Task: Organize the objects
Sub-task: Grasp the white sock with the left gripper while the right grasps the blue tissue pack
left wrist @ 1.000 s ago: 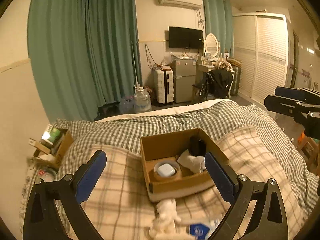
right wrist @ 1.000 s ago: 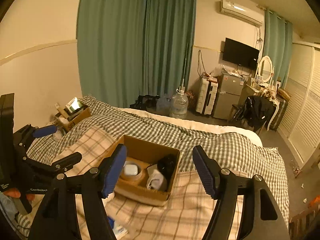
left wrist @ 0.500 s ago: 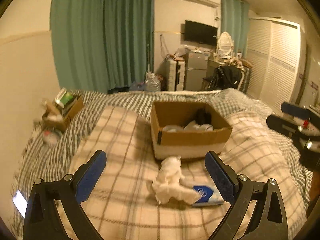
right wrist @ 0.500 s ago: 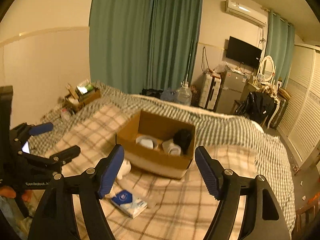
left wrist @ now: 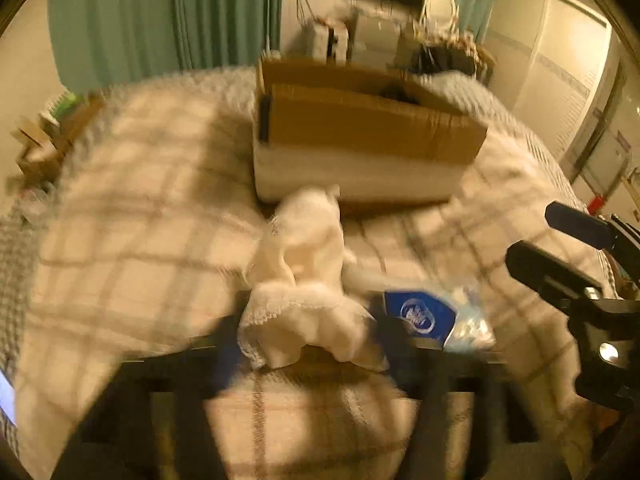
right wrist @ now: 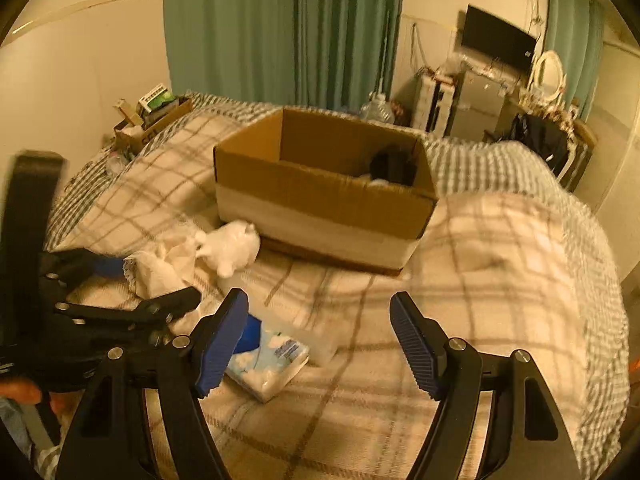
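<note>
A crumpled white cloth (left wrist: 304,280) lies on the plaid bed in front of an open cardboard box (left wrist: 360,128). My left gripper (left wrist: 308,348) is low around the cloth's near end, blurred by motion; its jaws stand on either side of the cloth, and I cannot tell if they grip it. In the right wrist view the cloth (right wrist: 188,256) lies left of the box (right wrist: 320,196), with the left gripper (right wrist: 152,288) at it. A blue and white tissue pack (right wrist: 268,354) lies beside my open, empty right gripper (right wrist: 320,340). The pack also shows in the left wrist view (left wrist: 436,316).
A dark object (right wrist: 394,166) sits inside the box. A small box of clutter (right wrist: 152,116) stands at the bed's far left by the wall. Green curtains, a TV (right wrist: 498,44) and furniture fill the room beyond the bed.
Both grippers have dropped toward the bed and moved in. The left gripper has gone from wide open above the cloth to low around it, its jaws now closer together. The right gripper stays open.
</note>
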`<state>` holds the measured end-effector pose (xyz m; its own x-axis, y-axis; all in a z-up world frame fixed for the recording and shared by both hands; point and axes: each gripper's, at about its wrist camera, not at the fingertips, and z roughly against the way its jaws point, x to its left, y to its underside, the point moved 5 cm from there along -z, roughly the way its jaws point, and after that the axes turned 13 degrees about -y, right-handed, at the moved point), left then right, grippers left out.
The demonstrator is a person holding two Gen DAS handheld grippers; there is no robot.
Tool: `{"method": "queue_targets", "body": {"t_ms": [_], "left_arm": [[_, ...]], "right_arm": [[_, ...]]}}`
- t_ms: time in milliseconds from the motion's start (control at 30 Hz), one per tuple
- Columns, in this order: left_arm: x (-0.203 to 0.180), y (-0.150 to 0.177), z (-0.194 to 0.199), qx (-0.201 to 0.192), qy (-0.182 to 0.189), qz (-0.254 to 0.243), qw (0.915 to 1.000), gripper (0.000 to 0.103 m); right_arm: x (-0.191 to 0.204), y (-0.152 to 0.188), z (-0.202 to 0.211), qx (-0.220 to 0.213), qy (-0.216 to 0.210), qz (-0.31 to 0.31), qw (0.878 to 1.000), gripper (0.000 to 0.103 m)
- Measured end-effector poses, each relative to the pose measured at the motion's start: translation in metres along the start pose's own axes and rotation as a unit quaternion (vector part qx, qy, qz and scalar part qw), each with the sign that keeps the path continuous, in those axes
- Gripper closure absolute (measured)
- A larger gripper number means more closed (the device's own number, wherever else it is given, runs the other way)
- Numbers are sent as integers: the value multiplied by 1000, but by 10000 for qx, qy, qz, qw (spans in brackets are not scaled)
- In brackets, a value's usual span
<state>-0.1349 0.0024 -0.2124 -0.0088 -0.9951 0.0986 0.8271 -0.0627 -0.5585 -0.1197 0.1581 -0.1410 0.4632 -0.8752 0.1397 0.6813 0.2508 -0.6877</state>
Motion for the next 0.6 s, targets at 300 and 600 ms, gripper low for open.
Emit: {"method": "queue_targets", "body": {"t_ms": [300,600], "left_arm": [[19,9,41,-390,-103,238,9989,84],[26,21,58,-450,-206,228,9985,84]], "right_arm": [[20,11,-27,481,-393,281,9977,15],[34,39,-72,1432,-235,641,9873,16]]}}
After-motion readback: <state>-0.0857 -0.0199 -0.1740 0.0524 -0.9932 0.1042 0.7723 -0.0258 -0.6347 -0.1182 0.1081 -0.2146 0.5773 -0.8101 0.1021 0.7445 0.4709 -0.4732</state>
